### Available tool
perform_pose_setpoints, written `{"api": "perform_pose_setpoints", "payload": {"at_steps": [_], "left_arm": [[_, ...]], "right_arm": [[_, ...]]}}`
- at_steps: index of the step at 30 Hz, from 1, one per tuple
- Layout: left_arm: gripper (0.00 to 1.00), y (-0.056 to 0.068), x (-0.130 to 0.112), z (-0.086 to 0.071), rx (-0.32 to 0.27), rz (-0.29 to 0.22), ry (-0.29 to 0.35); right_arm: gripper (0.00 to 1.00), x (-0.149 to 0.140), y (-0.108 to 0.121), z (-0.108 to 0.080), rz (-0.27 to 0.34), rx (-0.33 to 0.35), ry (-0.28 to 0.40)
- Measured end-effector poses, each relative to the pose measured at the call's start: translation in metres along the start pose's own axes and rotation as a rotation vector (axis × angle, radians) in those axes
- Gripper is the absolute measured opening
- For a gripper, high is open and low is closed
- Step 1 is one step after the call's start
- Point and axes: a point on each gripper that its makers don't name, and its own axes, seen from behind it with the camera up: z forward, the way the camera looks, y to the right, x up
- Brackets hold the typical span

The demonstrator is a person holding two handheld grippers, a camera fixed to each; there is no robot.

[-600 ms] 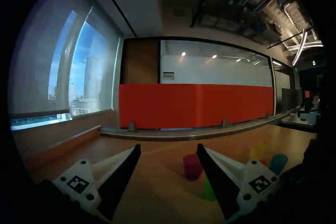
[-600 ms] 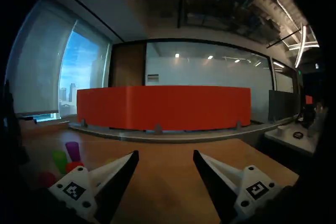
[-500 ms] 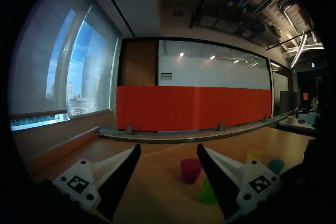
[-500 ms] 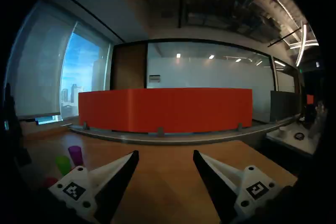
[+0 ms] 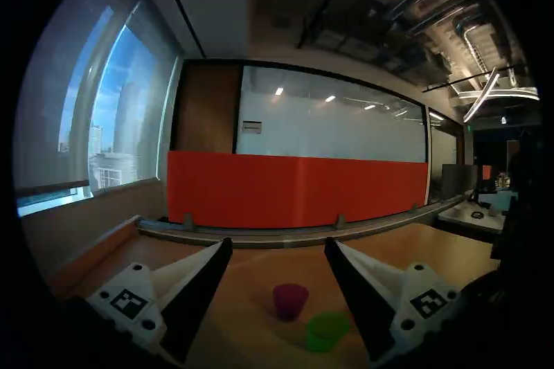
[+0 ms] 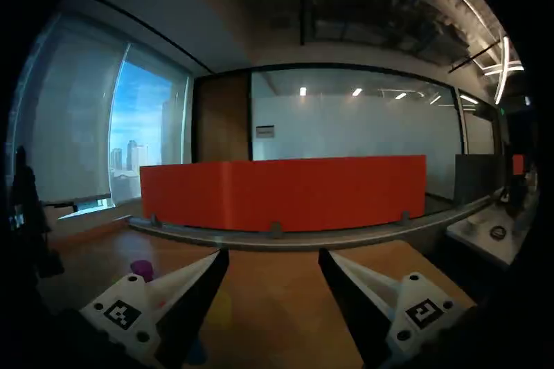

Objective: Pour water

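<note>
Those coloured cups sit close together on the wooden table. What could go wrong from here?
1. The purple plastic cup and the green plastic cup stand close together ahead of the open left gripper; closing on one could tip the other.
2. The green cup sits right by one finger, so a small move may clip it.
3. The room is dim; a misjudged pour could wet the wooden table.

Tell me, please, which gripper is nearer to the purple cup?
Left. The purple cup stands just ahead, between the open fingers of the left gripper; from the right gripper it sits smaller, off to the left.
</note>
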Motion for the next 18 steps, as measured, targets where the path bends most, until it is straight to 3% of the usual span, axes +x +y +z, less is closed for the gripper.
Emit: {"api": "perform_pose_setpoints", "payload": {"at_steps": [8,18], "left_arm": [[0.99,0.012,0.019,0.005,-0.058,0.007,-0.009],[0.99,0.028,0.026,0.009,-0.112,0.013,-0.027]], "right_arm": [[1.00,0.016,-0.011,-0.001,0.009,0.067,-0.004],[1.00,0.027,-0.012,0.000,-0.008,0.097,-0.003]]}}
